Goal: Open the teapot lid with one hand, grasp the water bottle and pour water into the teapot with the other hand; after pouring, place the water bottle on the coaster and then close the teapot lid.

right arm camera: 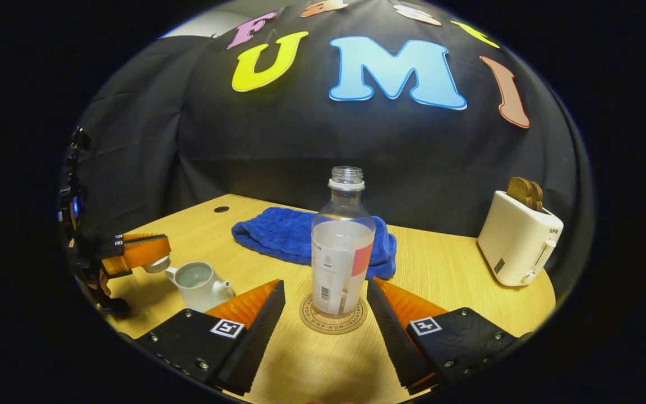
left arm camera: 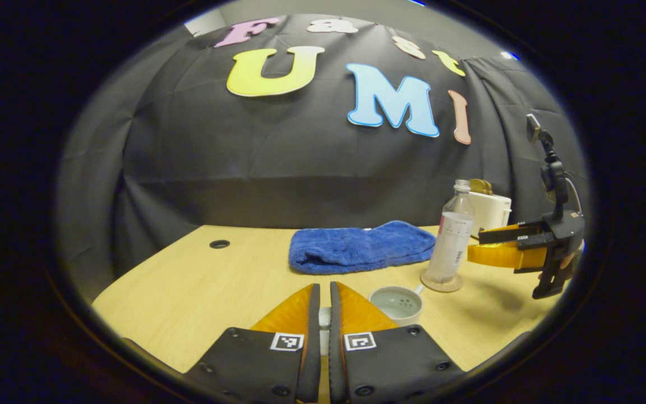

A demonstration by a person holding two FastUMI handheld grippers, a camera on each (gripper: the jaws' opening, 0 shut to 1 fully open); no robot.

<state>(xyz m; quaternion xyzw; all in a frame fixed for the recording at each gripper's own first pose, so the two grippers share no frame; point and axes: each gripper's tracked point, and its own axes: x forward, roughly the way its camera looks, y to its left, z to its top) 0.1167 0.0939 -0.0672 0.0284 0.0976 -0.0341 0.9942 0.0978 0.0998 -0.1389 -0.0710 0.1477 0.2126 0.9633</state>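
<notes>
Water bottle (right arm camera: 342,247): clear plastic, uncapped, upright on the coaster (right arm camera: 333,321) near the table's front edge; looks roughly 2/3 full, so I judge it moderately heavy and prone to slosh, with thin walls that would dent under a hard squeeze.
Hold on the bottle: the labelled mid-body seems best, since the paper label should give more friction than bare smooth plastic; too high near the neck would let it swing.
Right gripper (right arm camera: 326,314): spread wide, 1 finger on each side of the bottle's base, neither touching it.
Teapot (right arm camera: 197,283): small pale ceramic pot, lid off, strainer holes visible inside in the left gripper view; rigid, glazed and likely slippery, chips if knocked.
Teapot lid (right arm camera: 156,264): a pale rounded piece sits at the tip of the left gripper in the right gripper view, beside and above the pot; probably light and breakable.
Left gripper (left arm camera: 324,303): fingers nearly together with a small pale object between them, apparently clamped on the lid.
Stage: judging by the bottle on the coaster, only closing the lid looks left.
Blue towel (right arm camera: 300,233): soft, folded, just behind the bottle.
Toaster (right arm camera: 519,238): well apart, toward the table's right.
</notes>
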